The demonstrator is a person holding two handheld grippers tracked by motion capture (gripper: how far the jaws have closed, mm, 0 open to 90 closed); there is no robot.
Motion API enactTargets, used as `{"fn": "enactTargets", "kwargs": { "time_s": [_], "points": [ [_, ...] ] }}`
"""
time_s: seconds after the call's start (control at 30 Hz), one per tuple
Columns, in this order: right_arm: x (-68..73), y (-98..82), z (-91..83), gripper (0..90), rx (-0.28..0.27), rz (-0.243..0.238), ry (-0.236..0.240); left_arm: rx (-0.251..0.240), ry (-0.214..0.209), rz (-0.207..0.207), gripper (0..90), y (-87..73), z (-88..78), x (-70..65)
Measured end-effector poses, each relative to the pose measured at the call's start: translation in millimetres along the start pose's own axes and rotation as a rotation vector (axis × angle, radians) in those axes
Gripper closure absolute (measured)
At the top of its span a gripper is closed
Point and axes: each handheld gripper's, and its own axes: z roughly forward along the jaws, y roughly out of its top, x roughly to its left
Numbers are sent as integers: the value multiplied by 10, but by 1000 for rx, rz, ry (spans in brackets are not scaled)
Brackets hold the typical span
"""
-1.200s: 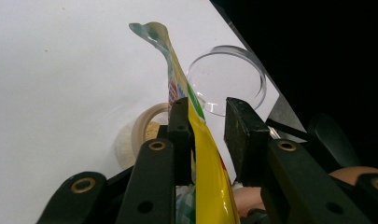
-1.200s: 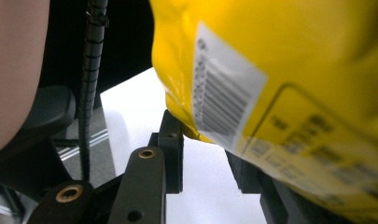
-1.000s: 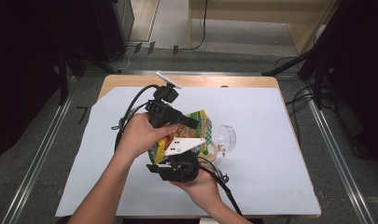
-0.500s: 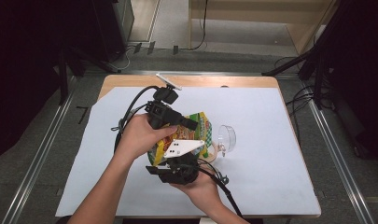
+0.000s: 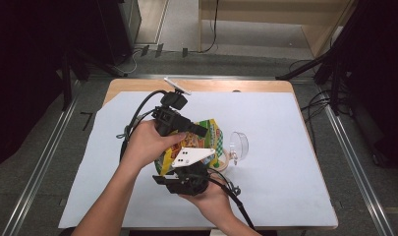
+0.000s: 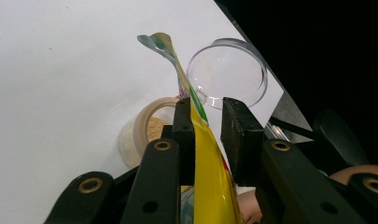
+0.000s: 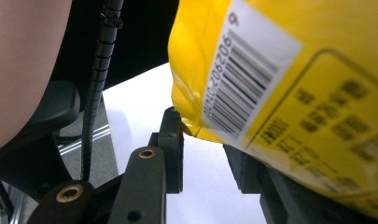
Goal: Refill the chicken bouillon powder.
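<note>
The left tool [image 6: 203,116] stood parted astride the yellow printed foil pouch [image 6: 210,186]; the right tool [image 7: 210,154] gaped beneath that pouch; a clear plastic lid [image 5: 239,145] lay beside.

The right hand-held gripper [image 5: 189,169] has shifted slightly nearer under the pouch [image 5: 206,140].

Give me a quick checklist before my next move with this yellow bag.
1. Yellow bag edge between the left tongs: ok.
2. Left tongs clamped on it: not ok, a gap shows at one jaw.
3. Right tongs clamped: not ok, the jaws stand apart and the bag lies over one.
4. Tan pot upright and open: ok, brown granules inside.
5. Clear cup upright: not ok, it lies on its side by the pot.
6. Bag's top opened: cannot tell.
</note>
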Motion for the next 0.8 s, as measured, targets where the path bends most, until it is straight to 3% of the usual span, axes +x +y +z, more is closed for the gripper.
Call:
{"fn": "enactTargets", "kwargs": {
  "time_s": [0.8],
  "points": [
    [-31, -22, 18, 704, 2, -3, -4, -3, 34, 19, 758, -8, 0, -46]
  ]
}}
